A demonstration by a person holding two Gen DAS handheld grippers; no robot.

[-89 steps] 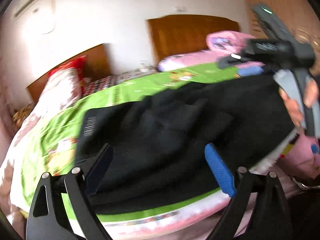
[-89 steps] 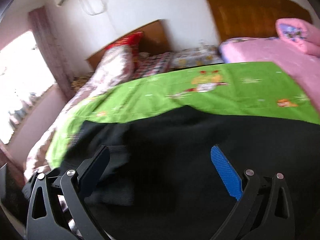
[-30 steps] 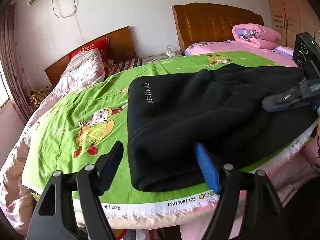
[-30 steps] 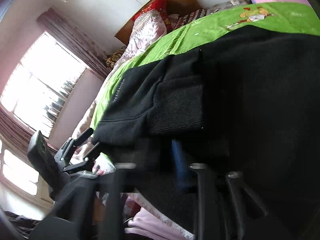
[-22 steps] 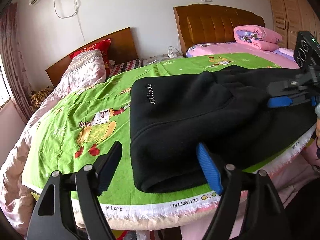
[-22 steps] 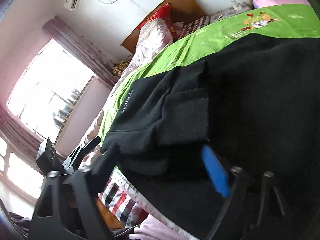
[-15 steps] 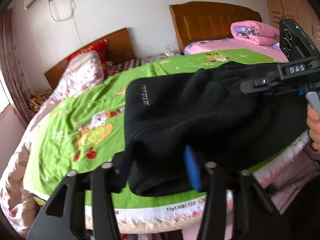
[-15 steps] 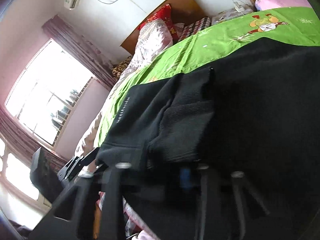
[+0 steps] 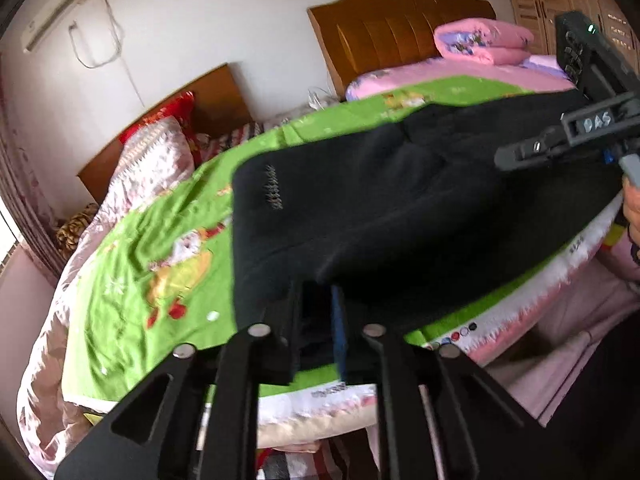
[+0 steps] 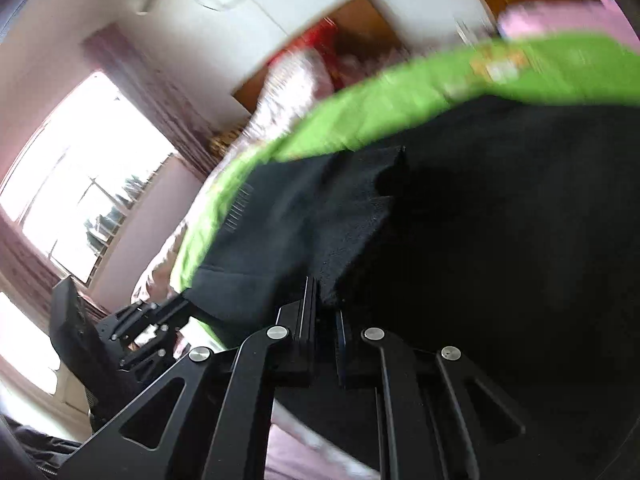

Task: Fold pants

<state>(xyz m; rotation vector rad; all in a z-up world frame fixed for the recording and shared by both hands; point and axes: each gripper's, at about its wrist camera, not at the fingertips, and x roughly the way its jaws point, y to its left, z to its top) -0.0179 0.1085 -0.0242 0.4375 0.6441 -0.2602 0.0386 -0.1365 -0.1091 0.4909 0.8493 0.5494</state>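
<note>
Both grippers have just closed since a second ago: my left gripper [image 9: 316, 320] now has its jaws clamped on the near hem of the one pair of black pants [image 9: 400, 208], my right gripper [image 10: 324, 332] on the cuff fold. Pants lie along the near edge of the green-sheeted bed [image 9: 132, 272].

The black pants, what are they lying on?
The pants lie on a green cartoon sheet spread over the bed. The sheet shows around them; the part beneath is covered, so anything else under there cannot be seen.
</note>
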